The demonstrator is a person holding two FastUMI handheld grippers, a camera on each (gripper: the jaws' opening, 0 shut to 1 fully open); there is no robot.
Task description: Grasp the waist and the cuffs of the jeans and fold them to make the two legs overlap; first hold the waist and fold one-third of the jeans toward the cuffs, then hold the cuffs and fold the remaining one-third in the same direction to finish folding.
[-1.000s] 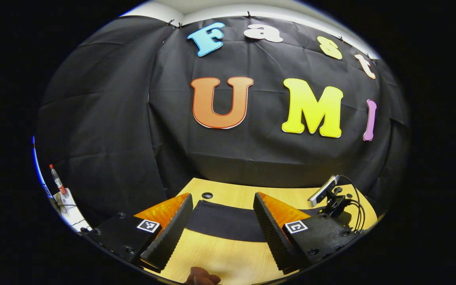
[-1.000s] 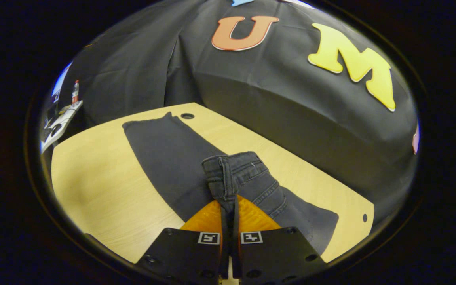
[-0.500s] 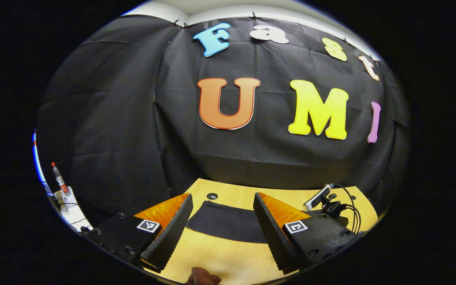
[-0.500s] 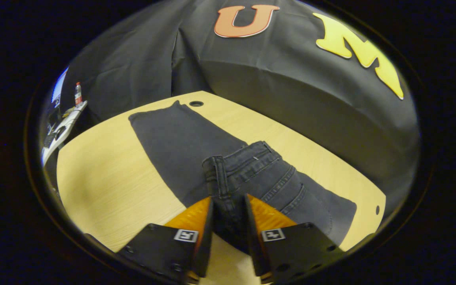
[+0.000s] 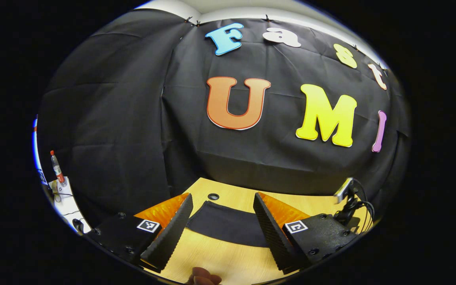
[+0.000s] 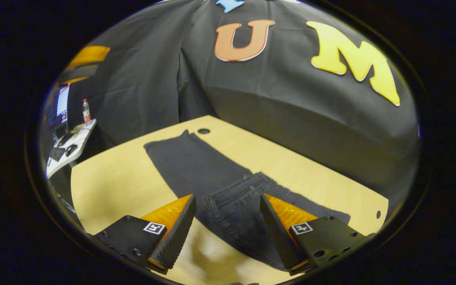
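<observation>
Right gripper stood with its fingers spread wide and nothing between them under pressure; the jeans lay flat on the wooden table directly ahead of it, the folded-over waist sitting in the gap between the two fingers and running forward from there; the single-layer leg section extended farther ahead and to the left of the fingers, ending at the cuffs near a round hole in the tabletop; whether the fingertips touched the cloth could not be told.

Left gripper likewise stood agape, holding nothing; the cuff end of the jeans lay on the table ahead of and between its fingers, apart from both; the round hole sat just beyond that edge.

A small camera on a stand with cables stood to the right of the left gripper; a bottle stood on a side desk far to its left; a fingertip showed at the bottom edge of the left gripper view.
</observation>
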